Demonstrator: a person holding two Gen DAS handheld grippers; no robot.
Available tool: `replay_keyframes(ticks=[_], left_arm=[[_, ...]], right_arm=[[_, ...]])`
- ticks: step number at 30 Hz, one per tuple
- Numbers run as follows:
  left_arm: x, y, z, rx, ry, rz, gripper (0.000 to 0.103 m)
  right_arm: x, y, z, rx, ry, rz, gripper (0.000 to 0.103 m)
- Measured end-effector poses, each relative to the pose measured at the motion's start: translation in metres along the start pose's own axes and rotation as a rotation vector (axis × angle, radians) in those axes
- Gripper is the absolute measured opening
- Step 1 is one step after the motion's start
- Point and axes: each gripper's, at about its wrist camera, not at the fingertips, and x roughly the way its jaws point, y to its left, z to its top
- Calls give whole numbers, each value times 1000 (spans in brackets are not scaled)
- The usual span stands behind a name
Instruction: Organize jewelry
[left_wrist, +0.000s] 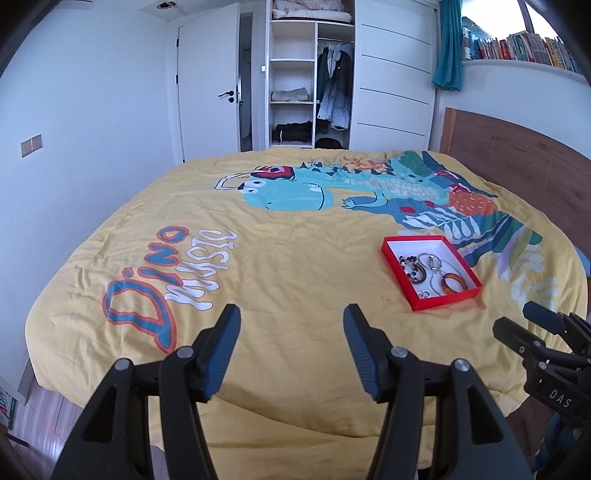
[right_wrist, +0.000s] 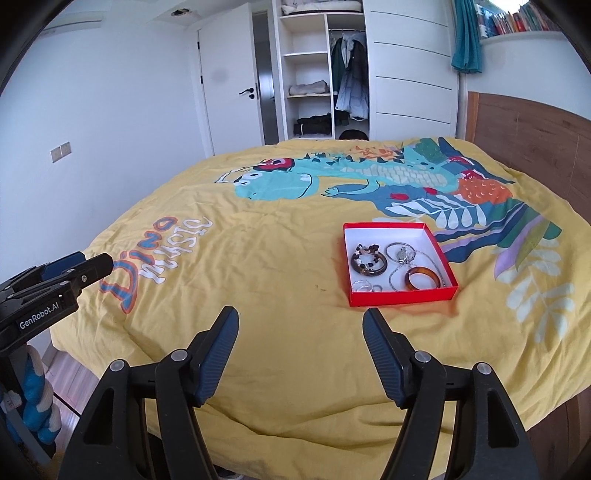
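A shallow red box (left_wrist: 445, 300) (right_wrist: 402, 296) with a white inside lies on the yellow bed cover. It holds a dark beaded bracelet (right_wrist: 368, 260), an amber bangle (left_wrist: 453, 283) (right_wrist: 423, 279), silver chains (right_wrist: 402, 254) and small rings (right_wrist: 364, 286). My left gripper (left_wrist: 291, 314) hovers open over bare cover, well to the left of the box and nearer than it. My right gripper (right_wrist: 301, 317) is open too, just short of the box's near edge, nothing between its fingers. Each gripper shows at the side of the other's view.
The bed cover (left_wrist: 258, 258) carries a dinosaur print and lettering. A wooden headboard (right_wrist: 528, 122) stands at the right. Beyond the bed are an open wardrobe (left_wrist: 310, 81) with hanging clothes and a white door (left_wrist: 207, 92). Wood floor shows at the lower left.
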Motion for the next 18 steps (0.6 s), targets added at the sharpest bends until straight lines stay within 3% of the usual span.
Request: replay_keyframes(ticks=[1, 4, 18], left_arm=[[-1, 1, -1, 0, 0, 0, 56], [-3, 2, -3, 0, 1, 5, 57], [-5, 1, -8, 0, 10, 3, 57]], right_arm=[[-1, 0, -1, 2, -1, -2, 70], [-6, -1, -2, 8, -16, -13, 85], [-9, -11, -6, 42, -19, -40, 86]])
